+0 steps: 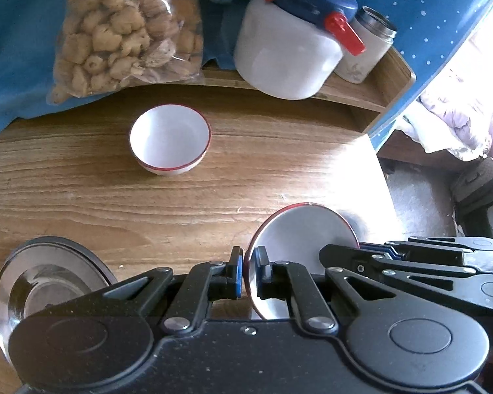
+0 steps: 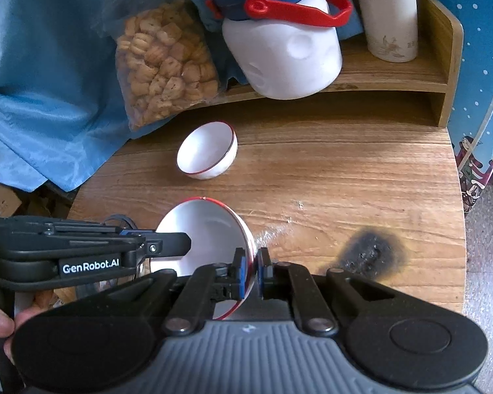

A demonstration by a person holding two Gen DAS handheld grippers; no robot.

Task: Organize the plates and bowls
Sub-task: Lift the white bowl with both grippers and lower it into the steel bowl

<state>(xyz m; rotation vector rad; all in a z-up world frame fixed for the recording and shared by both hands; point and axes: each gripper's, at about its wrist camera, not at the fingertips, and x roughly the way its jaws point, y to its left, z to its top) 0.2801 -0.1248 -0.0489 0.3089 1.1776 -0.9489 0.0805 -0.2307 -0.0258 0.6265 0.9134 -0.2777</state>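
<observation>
- Plate point(image 1: 299, 249), white with a red rim, is carried between both tools and is tilted steeply on edge above the table point(image 1: 213, 190), not resting on it.
- Left tool point(image 1: 248, 271): blue pads are closed together on the plate's near-left rim; the rim passes between them.
- Right tool point(image 2: 253, 271): pads likewise clamped on the same plate's opposite rim, as its own wrist view shows; in the left wrist view it reaches in from the right, behind the plate.
- Judgement: the grip is two-handed, with one tool on each side, so neither hand can let go first without the plate tipping.
- Bowl point(image 1: 170, 139), white with a red rim, stands upright on the table, well apart from the plate and straight ahead of both tools, slightly to the left. It lies nearer the left tool than the right.
- Steel plate point(image 1: 46, 282) lies at the near left of the table, just beside the left tool's body and partly hidden by it.
- Judgement: the coming move turns on direction. The bowl is ahead and the steel plate is left and near; which of them the carried plate goes to cannot be told.
- Background: a white jug point(image 1: 289, 55) and a bag of snacks point(image 1: 128, 29) stand at the far edge, clear of the work.
- Risk: a steeply tilted plate held only by its rim could slip.
</observation>
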